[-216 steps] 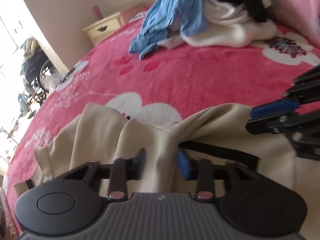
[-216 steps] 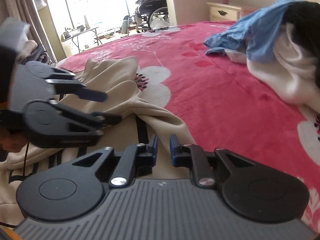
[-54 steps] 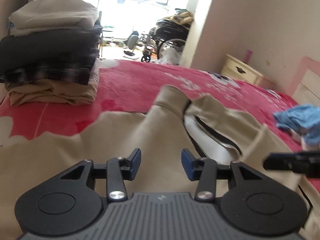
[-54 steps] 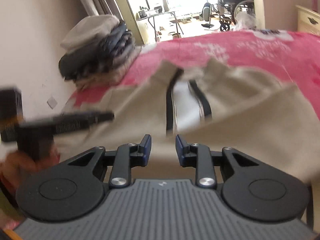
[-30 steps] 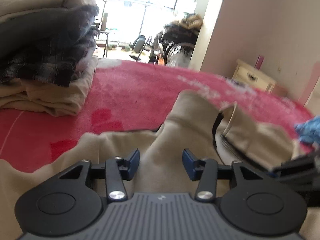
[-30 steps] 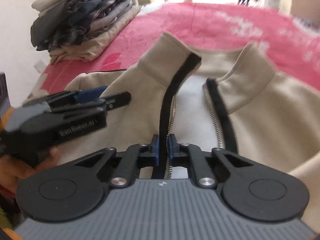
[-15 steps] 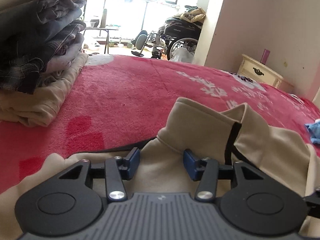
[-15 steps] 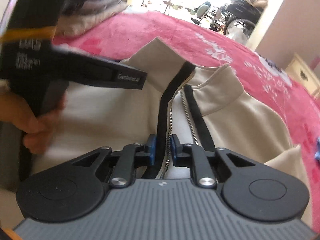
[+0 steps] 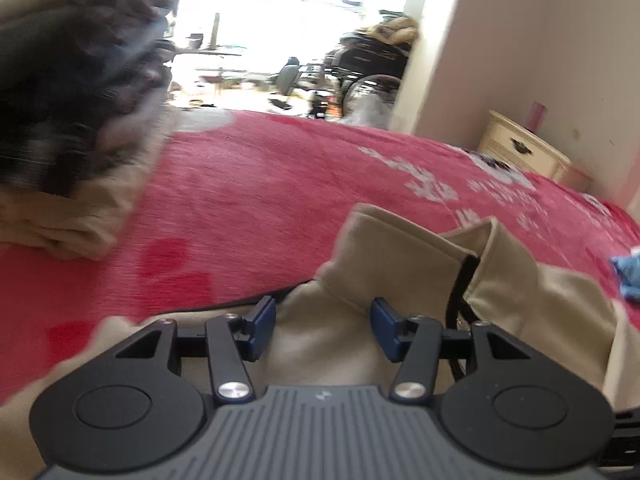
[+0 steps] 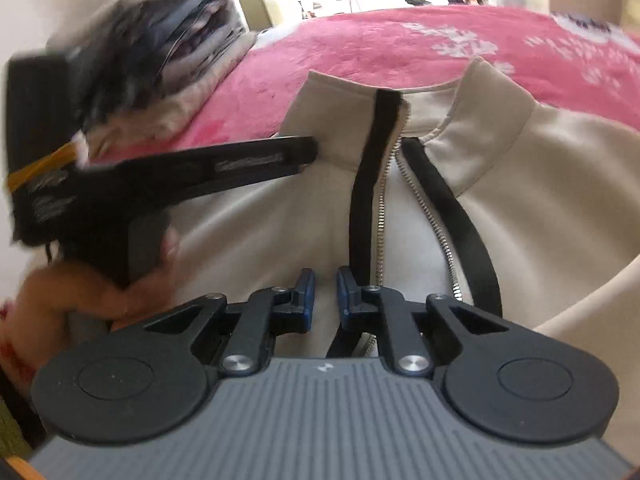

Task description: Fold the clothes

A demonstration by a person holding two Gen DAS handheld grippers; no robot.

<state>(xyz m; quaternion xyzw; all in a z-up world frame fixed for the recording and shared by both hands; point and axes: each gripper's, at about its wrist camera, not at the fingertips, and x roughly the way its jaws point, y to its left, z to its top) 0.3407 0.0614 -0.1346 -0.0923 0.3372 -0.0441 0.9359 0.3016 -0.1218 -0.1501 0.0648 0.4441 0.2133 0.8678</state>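
A beige zip jacket (image 10: 240, 220) with black zipper bands (image 10: 366, 184) lies open-collared on the red blanket. My right gripper (image 10: 325, 296) hovers low over its chest. Its jaws are closing to a narrow gap with only beige cloth seen behind it, and the left black band passes just right of the pads. My left gripper (image 10: 306, 156) reaches in from the left, its tip at the left collar flap. In the left wrist view the left gripper (image 9: 324, 328) is opening, its pads apart over the jacket (image 9: 400, 248) at the collar base, pressing nothing.
A stack of folded clothes (image 9: 72, 120) sits at the bed's left edge by the wall, also the stack (image 10: 160, 52) in the right wrist view. A cream nightstand (image 9: 520, 152) and a blue garment (image 9: 628, 272) are on the right. A person's hand (image 10: 60, 296) holds the left gripper.
The black zipper band that was between the right gripper's pads now lies just right of them. The left gripper's jaws stand a little wider and its tip has moved toward the collar.
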